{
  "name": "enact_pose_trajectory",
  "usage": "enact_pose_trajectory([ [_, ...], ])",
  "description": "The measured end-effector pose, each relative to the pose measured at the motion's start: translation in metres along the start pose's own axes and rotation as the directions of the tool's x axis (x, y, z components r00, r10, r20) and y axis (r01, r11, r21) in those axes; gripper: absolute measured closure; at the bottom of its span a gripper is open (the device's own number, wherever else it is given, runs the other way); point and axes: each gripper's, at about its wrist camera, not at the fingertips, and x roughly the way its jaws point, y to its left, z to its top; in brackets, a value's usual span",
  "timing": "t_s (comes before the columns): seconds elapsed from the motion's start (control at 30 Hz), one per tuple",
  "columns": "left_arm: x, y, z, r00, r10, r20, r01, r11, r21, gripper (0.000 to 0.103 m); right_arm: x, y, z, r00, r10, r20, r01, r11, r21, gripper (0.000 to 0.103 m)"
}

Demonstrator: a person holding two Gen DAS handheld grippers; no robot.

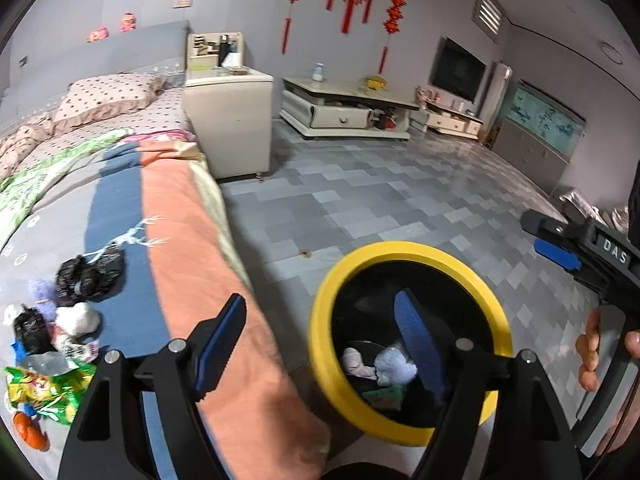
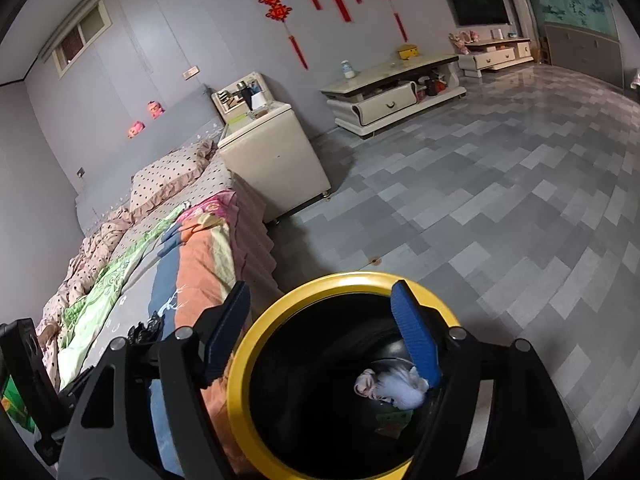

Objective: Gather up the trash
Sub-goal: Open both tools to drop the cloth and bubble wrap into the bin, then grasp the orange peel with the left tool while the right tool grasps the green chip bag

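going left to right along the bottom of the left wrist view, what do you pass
green snack wrapper → white crumpled wad → black plastic bag → orange strip of the bedspread → yellow-rimmed trash bin → right gripper
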Motion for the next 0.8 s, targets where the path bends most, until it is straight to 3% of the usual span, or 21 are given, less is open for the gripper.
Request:
enact_pose_trajectory([
  [0.17,-0.024,0.032,-0.005,0.998,0.049,0.026,-0.048,0.998,-0.030,0.027,-0.006,0.029,-0.008,0.999,0.054,0.004,-0.054,0.997,-0.055,0.031],
  [0.4,-0.067,0.091,-0.019,0.988,0.143,0.054,-0.137,0.986,-0.097,0.026,-0.008,0.100,-0.024,0.986,0.166,-0.013,-0.166,0.971,-0.170,0.026],
  [0.67,-0.106,0.153,-0.043,0.969,0.242,0.053,-0.229,0.956,-0.184,0.026,0.010,0.193,-0.056,0.960,0.258,-0.112,-0.279,0.922,-0.269,0.026],
  [0.8,-0.121,0.187,-0.064,0.954,0.300,0.032,-0.286,0.934,-0.216,0.026,0.024,0.238,-0.078,0.936,0.299,-0.188,-0.345,0.889,-0.302,0.026],
])
